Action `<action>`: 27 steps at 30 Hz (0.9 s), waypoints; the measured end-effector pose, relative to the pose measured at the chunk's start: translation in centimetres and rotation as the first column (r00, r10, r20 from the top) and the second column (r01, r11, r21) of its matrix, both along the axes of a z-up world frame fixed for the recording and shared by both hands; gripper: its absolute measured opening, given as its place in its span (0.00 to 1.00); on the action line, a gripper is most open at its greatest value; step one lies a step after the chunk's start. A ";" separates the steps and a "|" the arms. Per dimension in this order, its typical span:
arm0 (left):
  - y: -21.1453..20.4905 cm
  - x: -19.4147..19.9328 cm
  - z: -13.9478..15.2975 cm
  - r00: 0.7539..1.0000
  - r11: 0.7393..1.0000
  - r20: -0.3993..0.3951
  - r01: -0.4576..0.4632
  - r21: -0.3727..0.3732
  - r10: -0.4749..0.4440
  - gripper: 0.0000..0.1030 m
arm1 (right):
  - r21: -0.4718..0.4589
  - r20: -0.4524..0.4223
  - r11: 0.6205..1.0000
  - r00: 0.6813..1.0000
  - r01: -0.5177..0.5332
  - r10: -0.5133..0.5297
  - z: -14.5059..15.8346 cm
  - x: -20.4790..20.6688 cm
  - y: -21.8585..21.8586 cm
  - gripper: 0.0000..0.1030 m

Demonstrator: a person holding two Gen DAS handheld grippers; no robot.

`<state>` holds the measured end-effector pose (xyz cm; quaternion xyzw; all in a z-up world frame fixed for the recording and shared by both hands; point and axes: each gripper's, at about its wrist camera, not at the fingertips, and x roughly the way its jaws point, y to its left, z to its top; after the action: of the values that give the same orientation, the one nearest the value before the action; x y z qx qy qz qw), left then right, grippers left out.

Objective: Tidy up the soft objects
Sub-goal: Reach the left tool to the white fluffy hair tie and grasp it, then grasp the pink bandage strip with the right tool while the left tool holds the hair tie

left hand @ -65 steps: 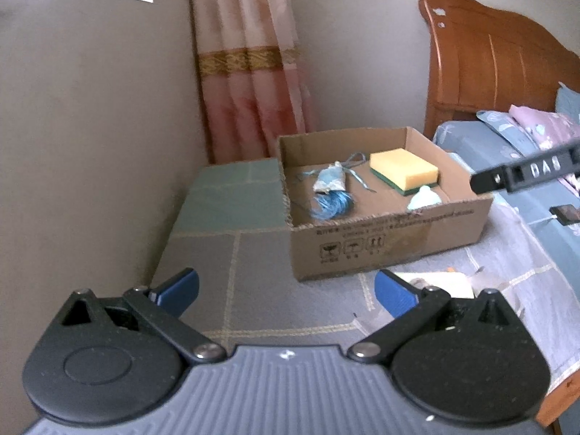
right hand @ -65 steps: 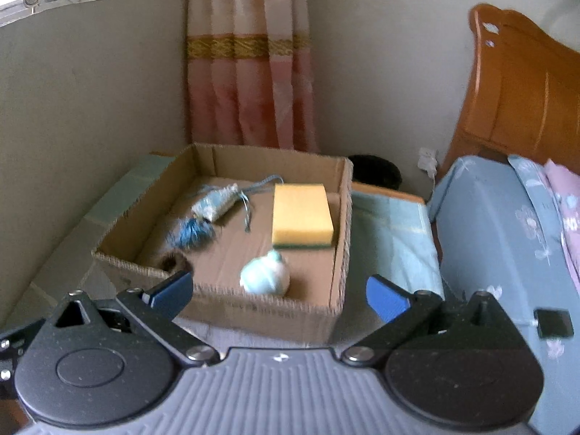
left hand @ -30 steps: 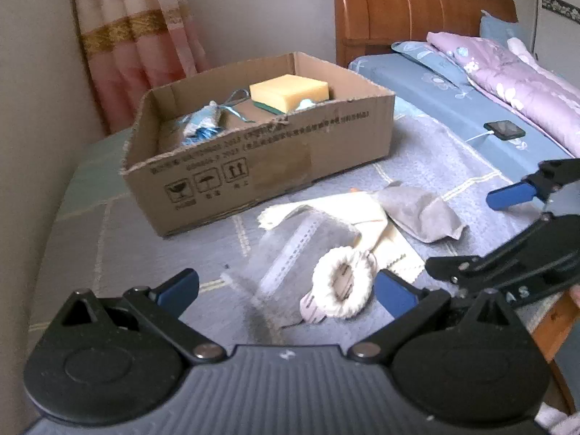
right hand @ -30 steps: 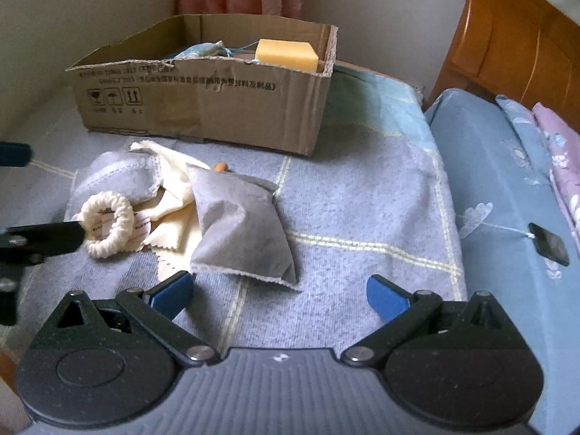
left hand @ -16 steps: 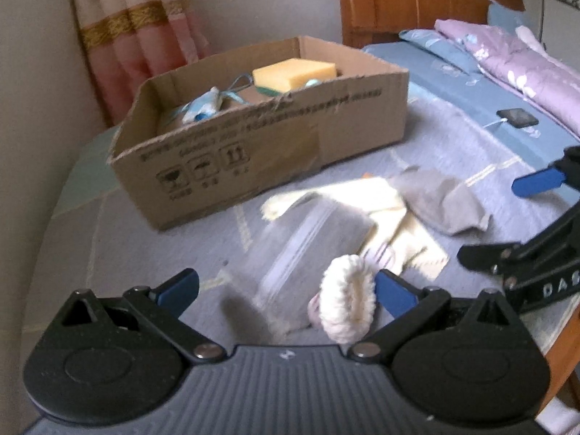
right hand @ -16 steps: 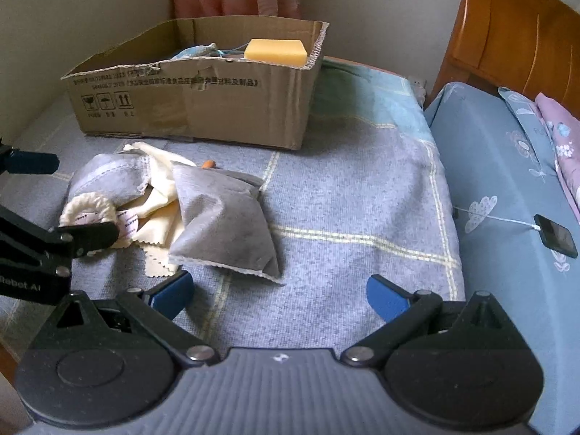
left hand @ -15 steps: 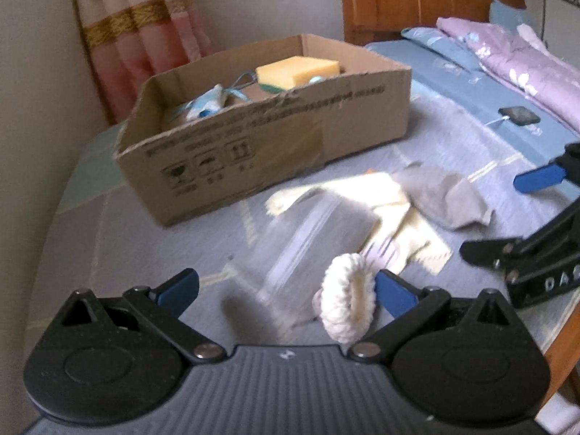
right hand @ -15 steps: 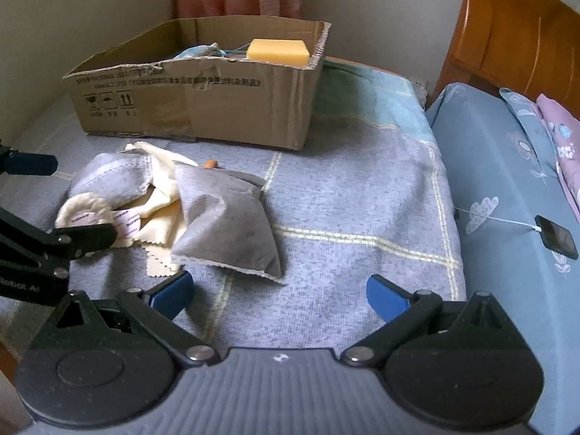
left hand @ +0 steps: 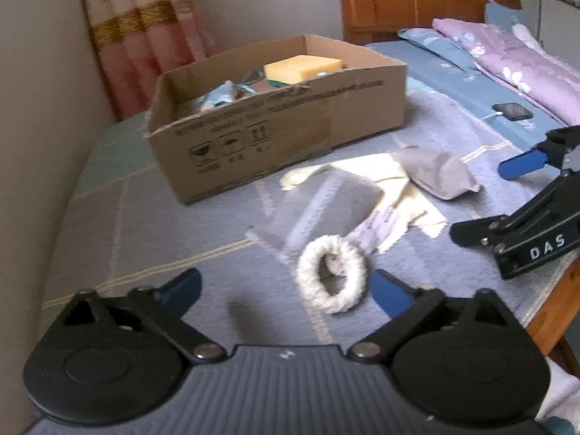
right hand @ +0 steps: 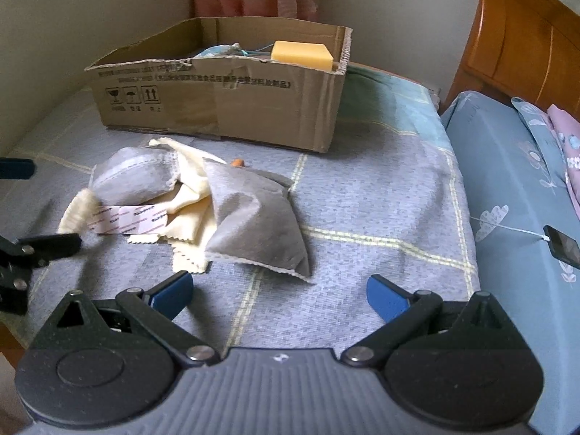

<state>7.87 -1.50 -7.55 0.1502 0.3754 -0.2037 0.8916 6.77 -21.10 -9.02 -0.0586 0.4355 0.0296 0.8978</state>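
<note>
My left tongs, jaws just closing in but still apart, bracket the white rope ring without pressing it. It lies just in front of the cardboard box. My right tongs hang wide and empty.

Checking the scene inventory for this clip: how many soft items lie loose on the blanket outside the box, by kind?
Grey pouches: 2
Cream cloth: 1
White rope ring: 1
Pink-printed label strip: 1
Total: 5
</note>
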 end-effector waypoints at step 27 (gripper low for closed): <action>2.3 0.8 0.5 0.995 0.992 -0.029 -0.095 -0.079 0.093 0.29 | 0.146 0.101 0.954 0.964 -0.261 0.248 3.3 -1.1 2.5 1.00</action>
<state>8.62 0.80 -7.01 0.0938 0.3847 -0.1781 0.9008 5.69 -18.64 -5.74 -0.0438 0.3836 0.1770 0.9053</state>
